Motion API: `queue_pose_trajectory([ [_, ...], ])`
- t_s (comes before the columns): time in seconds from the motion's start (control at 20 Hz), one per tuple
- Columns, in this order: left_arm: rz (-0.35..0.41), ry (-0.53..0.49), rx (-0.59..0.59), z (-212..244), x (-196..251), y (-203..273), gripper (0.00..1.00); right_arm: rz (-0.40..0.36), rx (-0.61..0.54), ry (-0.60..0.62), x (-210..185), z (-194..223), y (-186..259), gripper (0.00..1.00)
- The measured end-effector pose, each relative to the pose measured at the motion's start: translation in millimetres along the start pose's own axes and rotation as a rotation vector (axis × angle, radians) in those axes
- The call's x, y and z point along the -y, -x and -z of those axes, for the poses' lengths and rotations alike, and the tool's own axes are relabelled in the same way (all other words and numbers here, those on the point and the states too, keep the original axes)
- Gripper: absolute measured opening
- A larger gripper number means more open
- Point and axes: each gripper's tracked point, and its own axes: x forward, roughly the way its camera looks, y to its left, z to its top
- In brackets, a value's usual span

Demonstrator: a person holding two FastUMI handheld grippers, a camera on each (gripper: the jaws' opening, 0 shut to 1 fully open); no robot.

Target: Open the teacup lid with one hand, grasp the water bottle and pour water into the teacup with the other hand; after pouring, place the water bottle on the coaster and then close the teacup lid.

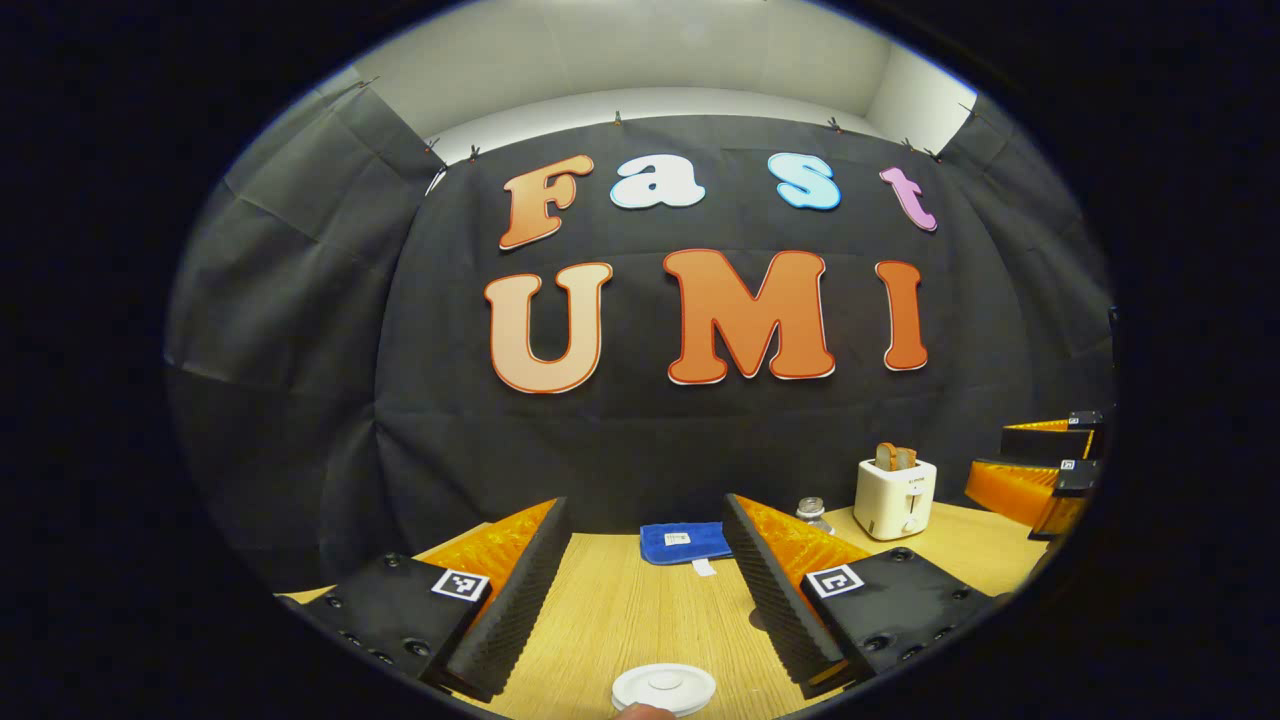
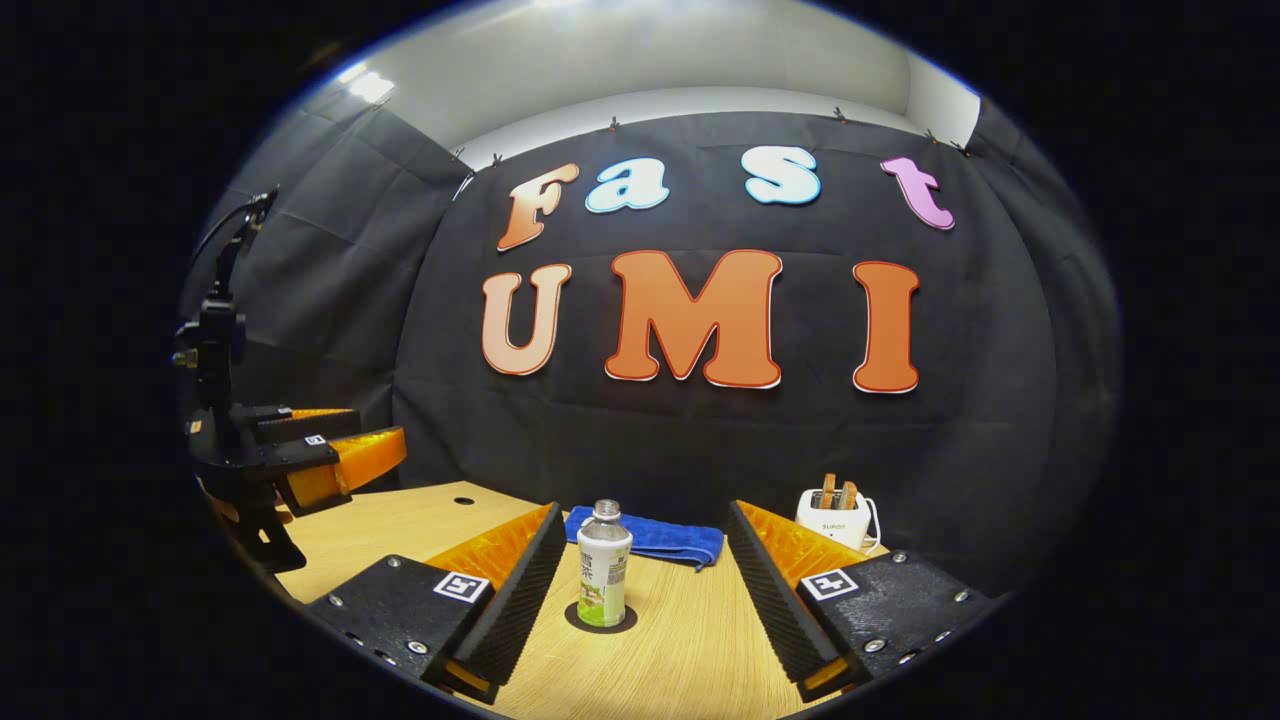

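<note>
A: Where does the task stand, judging from the two views?

B: It looks near its end. In the right gripper view the water bottle [image 2: 604,565] stands upright on the dark coaster [image 2: 600,617], between the wide-open jaws of the right gripper [image 2: 640,600], which hold nothing. The pouring seems done, though the cup's contents cannot be seen.

A: And the teacup?

B: In the left gripper view the white teacup lid [image 1: 664,689] sits at the very bottom edge, just below the left gripper [image 1: 640,600]. Its jaws are spread wide and empty too. Whether the lid rests on the cup or on the bench [image 1: 620,610] cannot be told; the cup body is hidden.

A: So what makes the closing step go well?

B: If the lid is not seated, the left gripper should come down so the lid's rim lies midway between the jaws, grip level, and lower it straight, so it does not tilt. The right gripper should back off without brushing the bottle, which is tall and could tip.

A: Anything in the way?

B: No. The blue cloth [image 1: 686,542] and the toaster [image 1: 895,497] sit well apart, toward the back.
</note>
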Motion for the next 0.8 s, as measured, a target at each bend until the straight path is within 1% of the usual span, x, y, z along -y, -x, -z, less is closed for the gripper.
queue_pose_trajectory([
  [0.05,0.004,0.008,0.005,-2.7,3.0,-1.1,0.99,0.0,-0.001,0.0,-1.5,0.0,1.0,0.97],
  [0.1,0.009,0.016,0.007,-3.4,6.2,-1.8,0.94,0.0,0.0,0.0,-5.9,4.9,-2.8,0.98],
  [0.15,0.013,0.024,0.007,-2.9,8.1,-1.8,0.99,-0.002,0.005,0.001,-4.7,5.1,-1.6,0.98],
  [0.2,0.014,0.028,0.001,-1.0,9.7,-1.8,0.94,0.003,0.009,0.002,-2.9,5.8,-1.8,0.98],
  [0.25,0.011,0.032,-0.005,0.7,8.8,-3.0,0.99,0.008,0.012,0.003,-1.7,4.5,-1.8,0.98],
  [0.3,0.014,0.037,-0.012,3.6,10.5,-4.2,0.99,0.012,0.011,0.001,-0.2,4.5,-2.5,0.98],
  [0.35,0.013,0.041,-0.017,5.8,11.1,-4.7,0.94,0.013,0.011,-0.004,0.5,5.7,-2.4,0.98],
  [0.4,0.015,0.05,-0.026,9.4,11.6,-6.1,0.99,0.004,0.009,-0.016,-0.6,5.6,-1.6,0.98],
  [0.45,0.023,0.058,-0.04,15.8,14.1,-5.1,0.95,-0.012,0.004,-0.033,-3.0,5.6,-0.5,0.98],
  [0.5,0.017,0.061,-0.053,20.7,11.9,-3.9,0.99,-0.026,0.001,-0.051,-5.0,5.3,-0.6,0.98],
  [0.55,0.009,0.063,-0.061,22.3,7.8,-6.1,0.95,-0.029,0.001,-0.062,-3.1,5.6,-2.9,0.98],
  [0.6,0.002,0.064,-0.062,22.6,5.0,-5.9,0.95,-0.029,0.005,-0.061,-1.7,4.7,-3.8,0.98],
  [0.65,-0.007,0.063,-0.059,21.7,1.8,-5.7,0.99,-0.024,0.009,-0.053,-0.4,2.6,-4.6,0.98],
  [0.8,0.001,0.068,-0.054,21.9,3.6,-2.1,0.99,-0.027,0.017,-0.038,-2.6,-4.4,-5.0,0.98],
])
